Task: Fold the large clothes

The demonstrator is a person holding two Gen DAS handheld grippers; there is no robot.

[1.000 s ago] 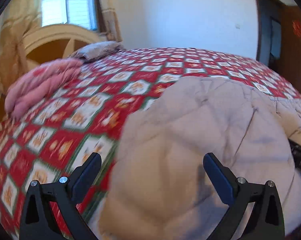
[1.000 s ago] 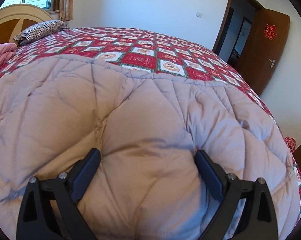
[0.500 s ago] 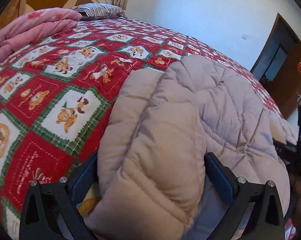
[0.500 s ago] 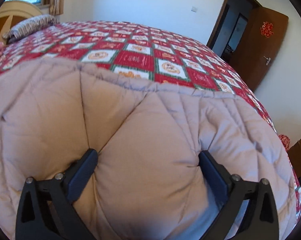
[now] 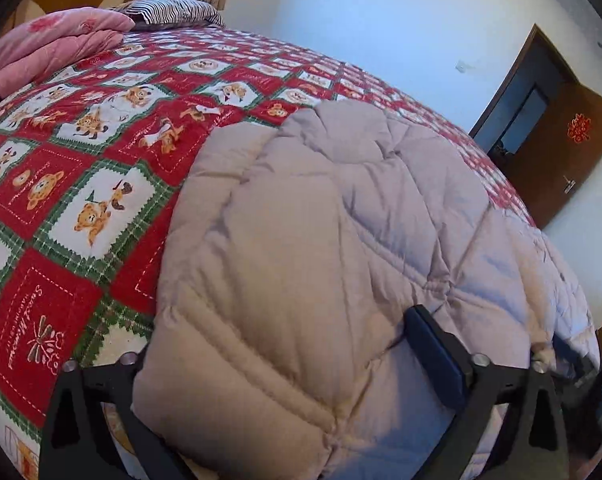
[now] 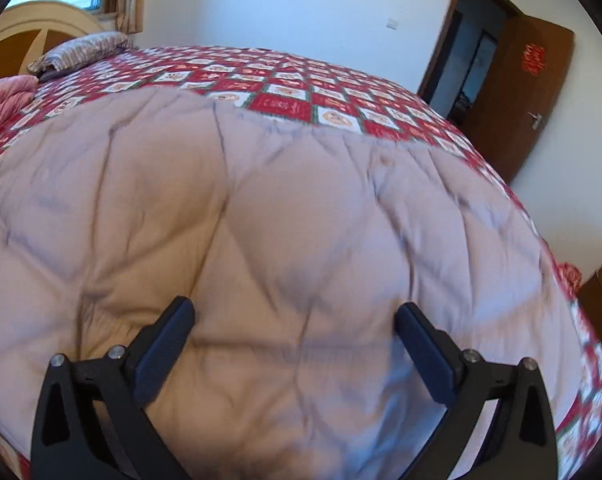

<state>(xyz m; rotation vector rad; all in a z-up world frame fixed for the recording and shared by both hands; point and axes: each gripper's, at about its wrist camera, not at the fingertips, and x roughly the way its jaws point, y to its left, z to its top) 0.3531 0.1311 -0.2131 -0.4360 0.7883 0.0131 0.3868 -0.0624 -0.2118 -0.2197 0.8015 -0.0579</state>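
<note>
A big padded coat [image 5: 341, 220], pale beige-lilac and quilted, lies spread on the bed's red checked bear-print cover [image 5: 101, 160]. My left gripper [image 5: 285, 332] straddles the coat's thick left edge and its jaws are closing. The puffy hem covers the left finger, and the right finger [image 5: 429, 340] rests against the fabric on top. In the right wrist view the coat [image 6: 301, 200] fills most of the picture. My right gripper [image 6: 293, 310] stands wide open just above the coat's near part, with only fabric below the fingers.
A folded pink quilt [image 5: 53, 44] and a striped pillow [image 5: 169, 10] lie by the wooden headboard [image 6: 29, 36]. The red cover [image 6: 293, 100] shows beyond the coat. A brown door [image 6: 521, 92] stands open at the right wall.
The left view has swung and rolled onto the coat's left edge, which now bulges between the fingers and hides the left one. The right gripper has slid across the coat, still wide open.
</note>
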